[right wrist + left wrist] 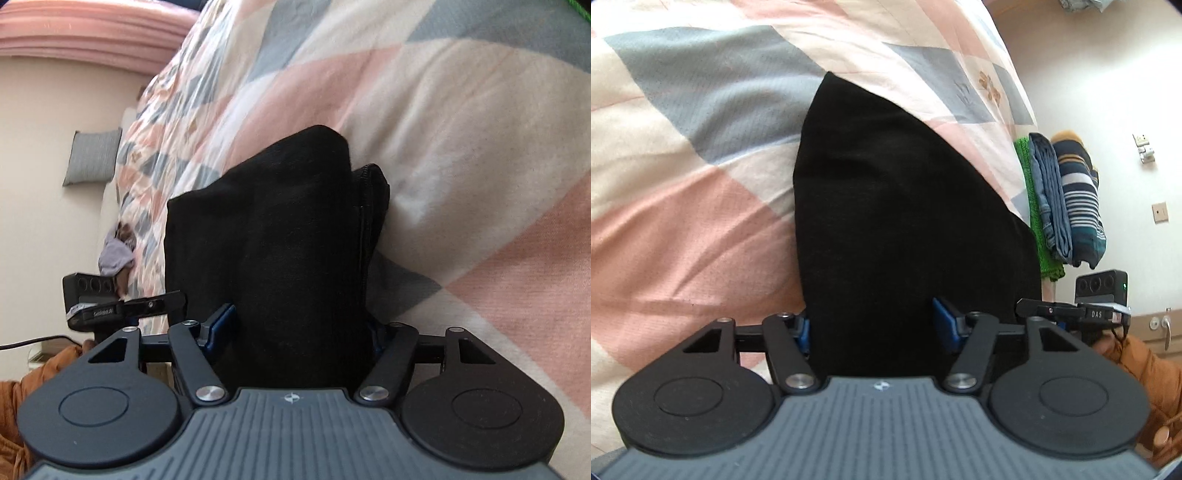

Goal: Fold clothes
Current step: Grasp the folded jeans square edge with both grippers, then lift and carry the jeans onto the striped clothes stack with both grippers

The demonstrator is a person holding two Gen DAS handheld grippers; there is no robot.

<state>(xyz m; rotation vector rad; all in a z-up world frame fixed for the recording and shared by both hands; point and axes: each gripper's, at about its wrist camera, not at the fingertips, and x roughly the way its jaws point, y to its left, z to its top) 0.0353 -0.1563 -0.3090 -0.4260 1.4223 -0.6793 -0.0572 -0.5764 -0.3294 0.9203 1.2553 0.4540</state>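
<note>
Both grippers have hold of a black garment (901, 221) over a bed spread with a pink, grey and cream checked quilt (683, 206). In the left wrist view the left gripper (873, 328) has the cloth running down between its blue-padded fingers (943, 325), which stand fairly wide apart around a thick bundle; the fabric fills the gap, so it reads as clamped on the garment, though the pad contact itself is hidden under the dark cloth and I cannot be fully certain how firmly it bites. The right gripper (295, 328) does the same on its side, with the black garment (280, 258) bunched between its pads, several folded layers and a stitched hem showing at the right edge. The cloth looks soft, matte and limp, a knit of light to middling weight: it will sag and drape away from any grip point, will not slip readily on the rubbery pads, and cannot be damaged by pressure. The sound place to hold it is at the two ends of one folded edge, catching every layer together, so that no inner layer slides out as it is lowered. At the far right of the bed lies a stack of folded clothes (1067, 199), blue, striped and green, well apart from the black piece.
</note>
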